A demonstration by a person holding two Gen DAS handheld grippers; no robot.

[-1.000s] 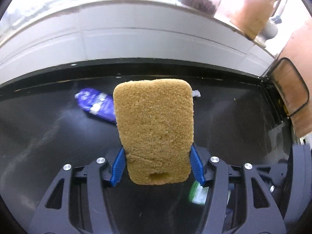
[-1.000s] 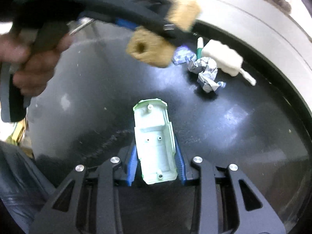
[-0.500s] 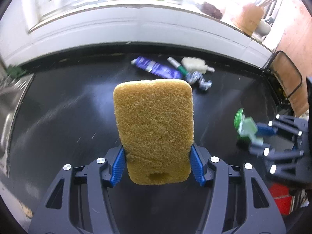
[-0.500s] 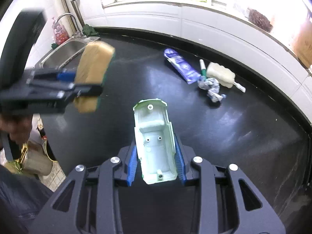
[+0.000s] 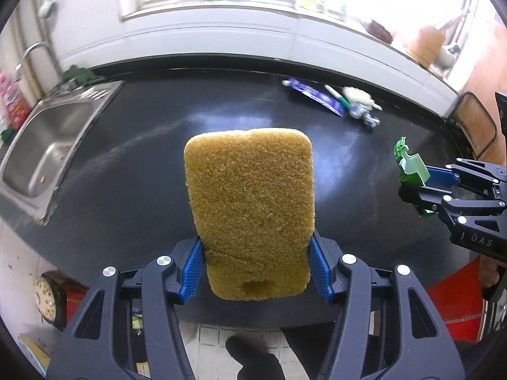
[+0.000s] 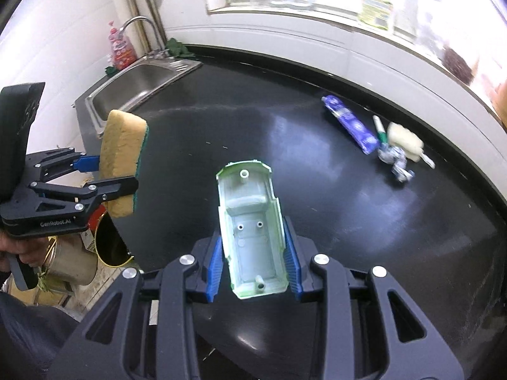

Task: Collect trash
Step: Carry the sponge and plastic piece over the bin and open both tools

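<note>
Left tongs (image 5: 255, 269) are clamped about half open on a yellow sponge (image 5: 252, 212), gripped only at its lower end, most of it standing free above the pads; right tongs (image 6: 253, 264) are closed narrow on a pale green plastic shell (image 6: 252, 224), pads on its side walls. Both pieces are held up in the air over the near edge of the black bench (image 6: 317, 158), floor tiles seen just below. Slip risk is judged higher for the shell: thin hard walls, small contact, could pop out or crack if squeezed or swung. The sponge could sag or be pulled out if knocked against the other tongs, which are close alongside. A round bin-like opening (image 6: 109, 247) is glimpsed beside the left tongs, below bench level; a miss would put trash on the floor. Mid bench is bare, wide room. Far right, a blue tube (image 6: 350, 125), a foil wad (image 6: 396, 161) and a cream lump (image 6: 405, 141) are left uncollected near the wall. Sink (image 6: 139, 85) at far left corner
</note>
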